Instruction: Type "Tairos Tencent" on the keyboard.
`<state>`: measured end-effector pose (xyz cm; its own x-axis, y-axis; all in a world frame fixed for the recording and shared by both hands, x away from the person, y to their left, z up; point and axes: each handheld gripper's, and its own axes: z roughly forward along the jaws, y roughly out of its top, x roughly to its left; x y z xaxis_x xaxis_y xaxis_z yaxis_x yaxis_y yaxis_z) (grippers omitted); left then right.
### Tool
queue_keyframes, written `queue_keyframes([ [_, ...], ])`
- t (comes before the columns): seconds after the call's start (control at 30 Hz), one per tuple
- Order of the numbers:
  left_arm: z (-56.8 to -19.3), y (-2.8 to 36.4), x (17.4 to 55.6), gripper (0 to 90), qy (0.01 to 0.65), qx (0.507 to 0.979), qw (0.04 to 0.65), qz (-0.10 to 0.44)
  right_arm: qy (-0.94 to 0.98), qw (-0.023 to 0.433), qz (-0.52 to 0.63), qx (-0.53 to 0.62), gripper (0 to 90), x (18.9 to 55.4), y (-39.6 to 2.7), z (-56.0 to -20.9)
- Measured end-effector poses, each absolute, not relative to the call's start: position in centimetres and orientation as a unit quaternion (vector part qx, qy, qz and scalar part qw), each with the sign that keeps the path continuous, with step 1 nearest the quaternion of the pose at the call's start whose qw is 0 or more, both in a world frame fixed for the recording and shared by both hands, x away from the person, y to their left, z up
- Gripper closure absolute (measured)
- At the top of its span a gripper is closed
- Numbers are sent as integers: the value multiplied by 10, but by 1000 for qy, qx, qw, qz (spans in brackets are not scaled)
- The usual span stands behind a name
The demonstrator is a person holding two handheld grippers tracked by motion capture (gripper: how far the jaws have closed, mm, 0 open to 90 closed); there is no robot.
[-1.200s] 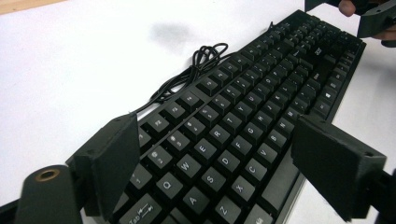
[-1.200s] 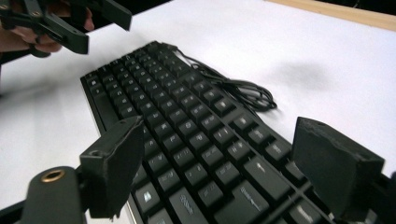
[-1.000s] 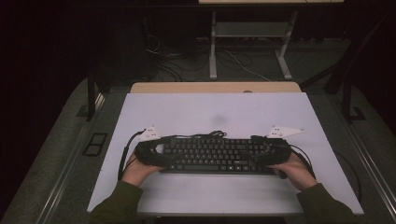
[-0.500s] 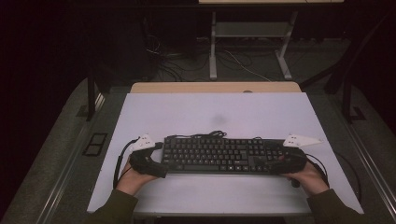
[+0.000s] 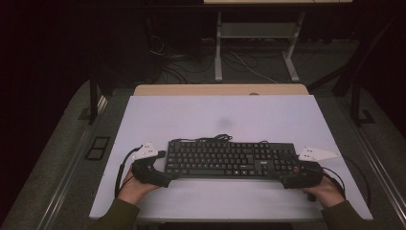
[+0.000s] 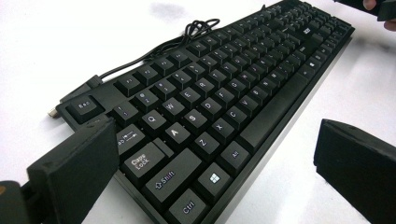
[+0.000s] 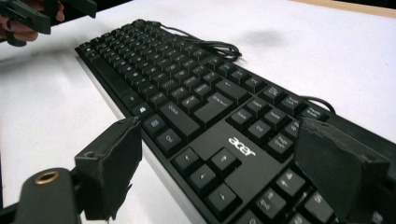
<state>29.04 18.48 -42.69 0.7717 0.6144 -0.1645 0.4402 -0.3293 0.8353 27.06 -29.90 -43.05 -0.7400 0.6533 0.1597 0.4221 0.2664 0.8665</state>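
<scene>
While lying flat near the table's [image 5: 143, 120] front edge, black keyboard [image 5: 225, 159] straddled at both ends. Left gripper [image 6: 215, 154] spread wide, just released; right gripper [image 7: 224, 168] gaping too, clamping nothing. Key legends legible up close, blurred from above; cable [image 6: 187, 35] coiled behind.

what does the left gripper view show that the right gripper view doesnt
Left gripper view: the keyboard's left end, with the Esc, Caps Lock, Shift, Ctrl and Windows keys readable, and the left gripper's open jaws on either side of that corner.

Right gripper view: the acer logo, the arrow keys and the right gripper's open jaws astride the right end.

Both: the black keyboard lying on the white table, its looped cable behind it, and the other hand's gripper far off at a top corner.
</scene>
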Motion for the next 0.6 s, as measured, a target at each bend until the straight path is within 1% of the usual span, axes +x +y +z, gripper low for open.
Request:
queue_keyframes([
  [0.33,-429,185,289,0,323,813,475,91,794,119,490,340,147,262,-308,-438],
  [0.6,-428,185,289,0,323,814,475,91,798,117,487,334,140,260,-307,-440],
])
